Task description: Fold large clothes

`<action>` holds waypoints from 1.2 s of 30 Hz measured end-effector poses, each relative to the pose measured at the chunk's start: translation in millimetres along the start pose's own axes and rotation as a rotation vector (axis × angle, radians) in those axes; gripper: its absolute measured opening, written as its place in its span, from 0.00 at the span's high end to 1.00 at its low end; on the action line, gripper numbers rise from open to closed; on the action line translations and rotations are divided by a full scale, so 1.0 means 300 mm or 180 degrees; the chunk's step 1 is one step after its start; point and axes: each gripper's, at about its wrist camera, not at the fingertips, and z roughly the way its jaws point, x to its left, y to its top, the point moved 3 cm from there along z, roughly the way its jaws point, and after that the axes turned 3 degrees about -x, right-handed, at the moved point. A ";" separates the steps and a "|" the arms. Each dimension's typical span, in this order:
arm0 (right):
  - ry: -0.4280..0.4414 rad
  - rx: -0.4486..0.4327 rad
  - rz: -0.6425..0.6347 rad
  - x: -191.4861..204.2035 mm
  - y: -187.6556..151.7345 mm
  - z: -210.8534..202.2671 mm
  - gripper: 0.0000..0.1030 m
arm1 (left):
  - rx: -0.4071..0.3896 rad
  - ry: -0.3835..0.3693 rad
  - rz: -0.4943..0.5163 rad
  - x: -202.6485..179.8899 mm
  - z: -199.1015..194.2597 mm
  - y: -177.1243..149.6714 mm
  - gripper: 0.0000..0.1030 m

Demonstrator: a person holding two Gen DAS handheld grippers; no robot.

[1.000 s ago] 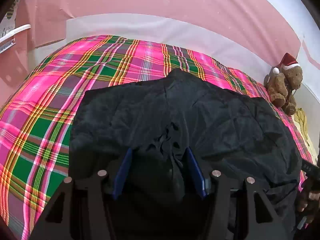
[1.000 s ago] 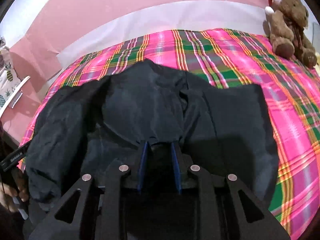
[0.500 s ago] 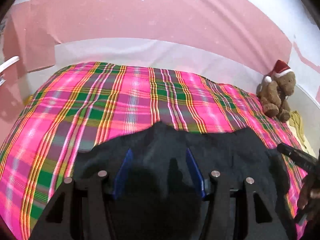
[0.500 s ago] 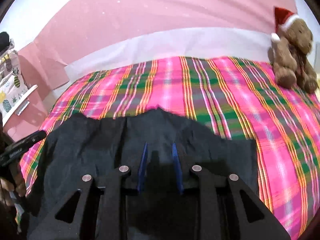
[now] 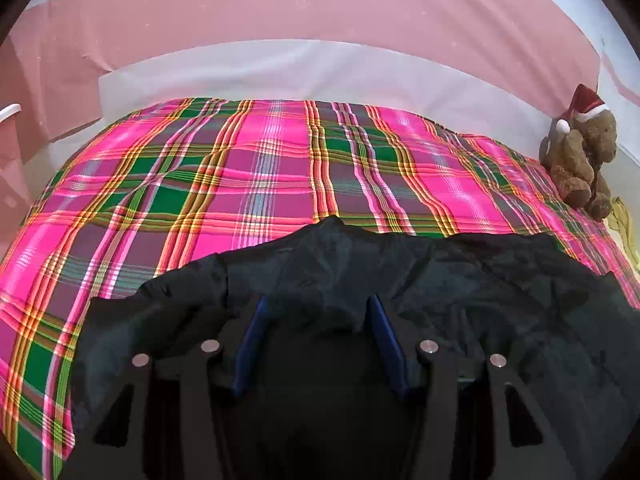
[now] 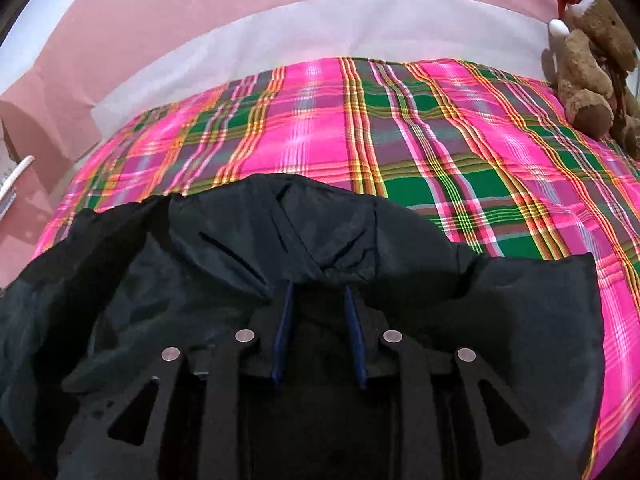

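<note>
A black jacket point(image 5: 460, 280) of thin, crinkled fabric lies bunched at the near edge of a bed spread with a pink and green plaid blanket point(image 5: 280, 168); the far half of the blanket is bare. Seen from the right wrist, the jacket point(image 6: 240, 248) shows a slit pocket and a hood-like fold at its far edge.

The left claw point(image 5: 318, 312) sits at the jacket's near edge with a thick fold of fabric filling the gap between its blue pads, which press on it from both sides. The right claw point(image 6: 318, 294) is narrower and pinches another fold of the same jacket, its tips buried under the cloth.

A brown teddy bear in a Santa hat point(image 5: 580, 156) sits at the blanket's far right corner, well apart from the jacket, against the white and pink wall point(image 5: 320, 12).
</note>
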 end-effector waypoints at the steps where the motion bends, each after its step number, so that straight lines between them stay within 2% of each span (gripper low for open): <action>1: -0.0030 0.0018 -0.0010 0.007 0.008 -0.006 0.75 | 0.0037 0.0007 -0.0017 0.002 -0.015 0.008 0.46; 3: -0.0162 -0.0003 -0.0016 0.024 0.029 -0.077 0.75 | 0.0004 -0.0084 -0.0118 0.013 -0.086 0.027 0.48; 4: -0.0109 -0.0104 -0.0001 0.028 0.036 -0.130 0.75 | -0.0065 -0.0135 -0.0130 0.014 -0.133 0.034 0.48; 7: 0.0148 -0.0452 0.0021 0.069 0.039 -0.315 0.73 | -0.0220 -0.0322 -0.0080 -0.008 -0.264 0.023 0.48; 11: 0.0564 -0.0554 -0.0168 0.200 -0.026 -0.441 0.73 | -0.0182 -0.0495 0.0032 -0.062 -0.336 -0.059 0.48; 13: 0.0662 -0.0434 -0.0282 0.254 -0.073 -0.424 0.73 | -0.0053 -0.0435 0.0080 -0.081 -0.303 -0.104 0.48; 14: 0.0611 -0.0311 -0.0352 0.275 -0.097 -0.384 0.73 | 0.0018 -0.0402 0.0071 -0.085 -0.275 -0.124 0.47; 16: 0.0462 -0.0076 -0.0401 0.272 -0.140 -0.292 0.73 | 0.0065 -0.0431 0.0057 -0.086 -0.251 -0.135 0.47; 18: 0.0505 -0.0039 -0.0285 0.239 -0.152 -0.259 0.75 | 0.0098 -0.0433 0.0057 -0.088 -0.263 -0.125 0.48; 20: 0.0473 0.0001 -0.0230 0.231 -0.138 -0.286 0.75 | 0.0099 -0.0447 0.0052 -0.086 -0.306 -0.113 0.50; 22: 0.0431 -0.0061 -0.0254 0.240 -0.127 -0.347 0.74 | -0.0018 -0.0608 0.0041 -0.092 -0.391 -0.111 0.50; 24: 0.0560 -0.0225 -0.0310 0.262 -0.136 -0.435 0.73 | -0.0104 -0.0723 0.0082 -0.106 -0.457 -0.131 0.50; 26: 0.0660 -0.0268 -0.0364 0.292 -0.165 -0.483 0.73 | -0.0047 -0.0791 0.0106 -0.128 -0.467 -0.167 0.50; 28: 0.0711 -0.0165 -0.0403 0.315 -0.215 -0.465 0.73 | 0.0121 -0.0736 0.0131 -0.147 -0.422 -0.214 0.50; 30: 0.0611 0.0000 -0.0436 0.323 -0.253 -0.403 0.73 | 0.0291 -0.0647 0.0149 -0.159 -0.369 -0.265 0.49; 32: 0.0508 0.0150 -0.0443 0.312 -0.297 -0.334 0.73 | 0.0334 -0.0557 0.0218 -0.169 -0.342 -0.295 0.49; 36: 0.0491 0.0177 -0.0398 0.294 -0.308 -0.290 0.73 | 0.0354 -0.0484 0.0267 -0.182 -0.320 -0.296 0.49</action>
